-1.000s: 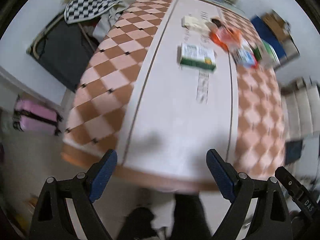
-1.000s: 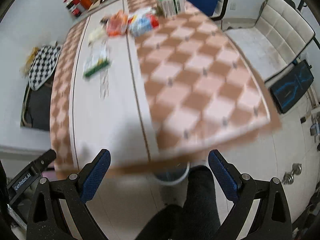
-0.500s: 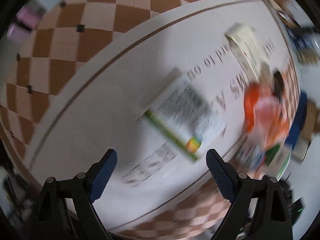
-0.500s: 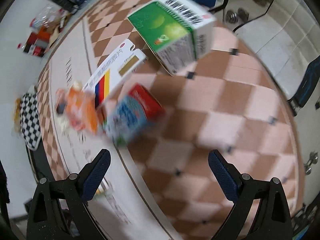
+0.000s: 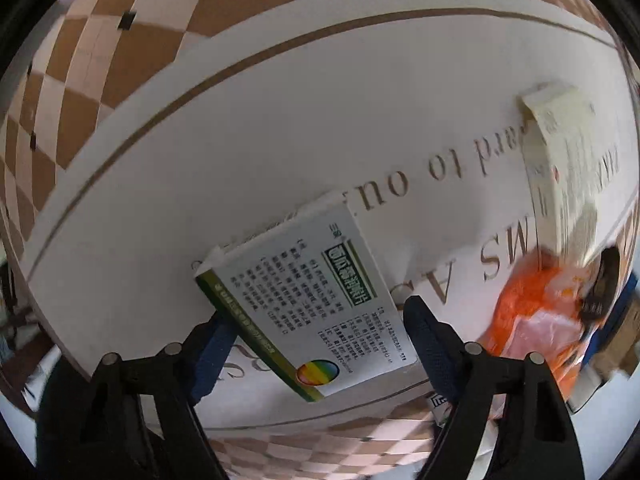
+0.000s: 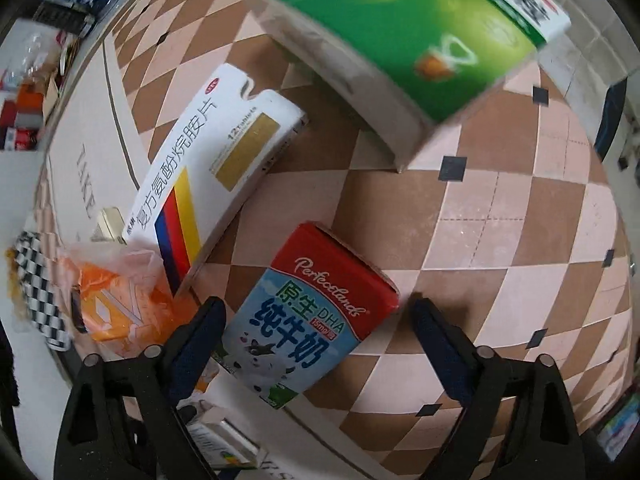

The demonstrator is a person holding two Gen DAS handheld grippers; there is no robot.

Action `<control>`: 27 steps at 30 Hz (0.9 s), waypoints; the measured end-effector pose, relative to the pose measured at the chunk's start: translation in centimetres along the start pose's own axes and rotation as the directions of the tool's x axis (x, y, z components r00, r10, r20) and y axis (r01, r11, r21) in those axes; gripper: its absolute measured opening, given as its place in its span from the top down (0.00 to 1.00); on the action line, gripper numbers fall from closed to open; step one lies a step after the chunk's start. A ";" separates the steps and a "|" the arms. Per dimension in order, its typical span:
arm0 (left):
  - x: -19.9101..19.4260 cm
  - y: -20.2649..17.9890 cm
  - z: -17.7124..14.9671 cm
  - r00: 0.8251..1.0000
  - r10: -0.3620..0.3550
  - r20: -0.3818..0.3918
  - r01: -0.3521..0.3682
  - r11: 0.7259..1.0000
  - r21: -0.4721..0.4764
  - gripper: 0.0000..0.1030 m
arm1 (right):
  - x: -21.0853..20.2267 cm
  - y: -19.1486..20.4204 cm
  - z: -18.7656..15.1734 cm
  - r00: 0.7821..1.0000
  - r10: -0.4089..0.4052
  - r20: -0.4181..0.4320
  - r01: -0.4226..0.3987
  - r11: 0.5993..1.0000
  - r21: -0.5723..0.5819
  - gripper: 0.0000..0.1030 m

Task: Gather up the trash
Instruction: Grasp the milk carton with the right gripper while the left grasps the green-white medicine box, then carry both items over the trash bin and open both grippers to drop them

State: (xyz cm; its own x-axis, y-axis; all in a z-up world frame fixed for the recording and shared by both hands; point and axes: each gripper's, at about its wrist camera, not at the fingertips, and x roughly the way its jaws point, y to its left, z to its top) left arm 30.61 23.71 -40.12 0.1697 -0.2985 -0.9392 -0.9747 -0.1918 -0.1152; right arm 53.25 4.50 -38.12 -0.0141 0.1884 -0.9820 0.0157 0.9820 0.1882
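A flat white and green medicine box (image 5: 304, 304) lies on the white table runner (image 5: 280, 120). My left gripper (image 5: 316, 340) points down over it with its jaws closing, and the box sits between them. The left pad is at the box's green edge, the right pad just off its corner. A red and blue milk carton (image 6: 304, 320) lies on the checkered cloth (image 6: 500, 240). My right gripper (image 6: 318, 340) straddles the carton, jaws closing, with gaps showing on both sides.
An orange plastic bag (image 5: 536, 312) (image 6: 116, 300) lies between the two spots. A cream paper slip (image 5: 560, 160) rests on the runner. A white box with coloured stripes (image 6: 224, 152) and a large green box (image 6: 400, 28) sit beyond the carton.
Both grippers moved from the table's near edge out over it and came down. The medicine box and the carton now sit between jaws that have narrowed.
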 end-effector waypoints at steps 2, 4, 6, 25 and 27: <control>-0.3 0.3 -0.5 1.000 0.015 0.027 -0.016 0.998 0.055 0.25 | -0.2 1.1 -0.3 0.999 -0.023 0.023 0.025 0.998 -0.065 0.34; -0.7 0.6 -1.2 0.995 0.049 0.082 -0.061 0.988 0.143 0.27 | -0.2 1.5 -0.7 1.000 -0.012 0.021 0.015 0.993 -0.115 0.37; -1.0 0.7 -1.6 0.989 0.080 0.128 -0.108 0.969 0.223 0.28 | -0.2 1.2 -1.1 1.000 0.010 0.006 -0.010 0.992 -0.125 0.38; -8.4 6.1 -10.8 0.913 -0.088 0.399 -0.175 0.798 0.576 0.33 | -6.0 -4.3 -8.8 0.986 0.160 0.043 -0.131 0.911 -0.391 0.41; -9.5 6.1 -12.3 0.896 -0.118 0.428 -0.188 0.773 0.606 0.33 | -6.9 -5.2 -10.0 0.983 0.178 0.043 -0.144 0.894 -0.424 0.41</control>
State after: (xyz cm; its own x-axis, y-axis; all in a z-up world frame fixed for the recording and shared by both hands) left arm 24.86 13.87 -27.87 0.2048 0.1557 -0.9664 -0.8734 0.4748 -0.1086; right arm 43.23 -1.75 -32.13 0.0323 0.3598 -0.9325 -0.4081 0.8564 0.3163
